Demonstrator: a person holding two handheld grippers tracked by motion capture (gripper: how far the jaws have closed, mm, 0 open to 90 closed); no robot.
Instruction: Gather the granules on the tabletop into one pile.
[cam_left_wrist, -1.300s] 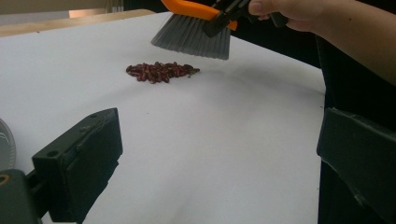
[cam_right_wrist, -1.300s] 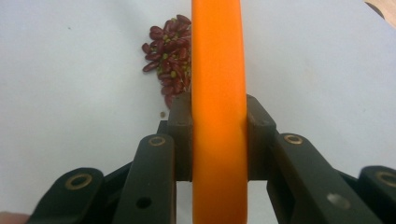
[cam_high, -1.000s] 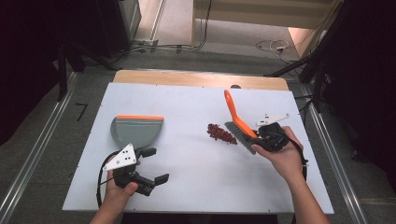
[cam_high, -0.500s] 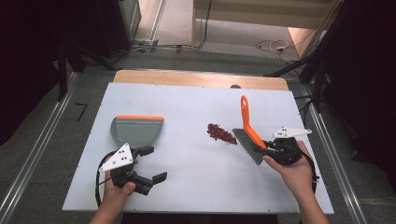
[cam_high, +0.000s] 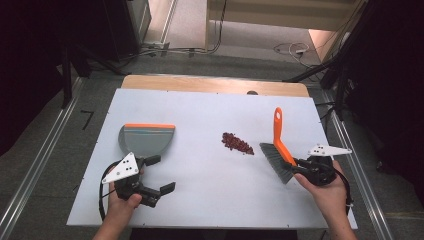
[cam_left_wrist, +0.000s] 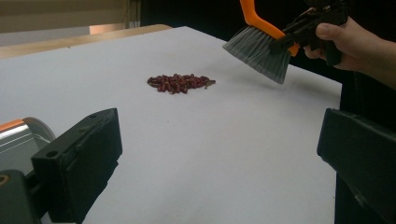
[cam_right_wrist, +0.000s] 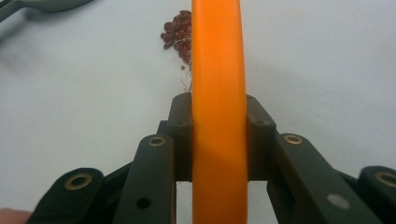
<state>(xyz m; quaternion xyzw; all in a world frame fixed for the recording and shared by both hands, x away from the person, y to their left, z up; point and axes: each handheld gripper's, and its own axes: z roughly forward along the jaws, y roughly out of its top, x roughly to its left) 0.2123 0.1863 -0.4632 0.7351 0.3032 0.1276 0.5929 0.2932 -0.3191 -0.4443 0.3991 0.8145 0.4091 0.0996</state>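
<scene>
A brush with an orange handle and grey bristles hovers right of a small pile of red beans; its bristles point down-left, just off the pile. My right gripper is shut on the handle's lower part. In the right gripper view both pads clamp the orange handle, with the beans beyond. A grey dustpan with an orange rim lies at the left. My left gripper stands open just in front of it, holding nothing. The left gripper view shows the beans and the brush ahead.
The white tabletop has a wooden strip along its far edge. Metal rails run along both sides on the floor. Cables lie on the floor behind the table. The dustpan's edge sits beside my left jaw.
My right hand has carried the brush to the right and nearer, away from the beans, and the handle now points away from me. The left hand has kept still.
</scene>
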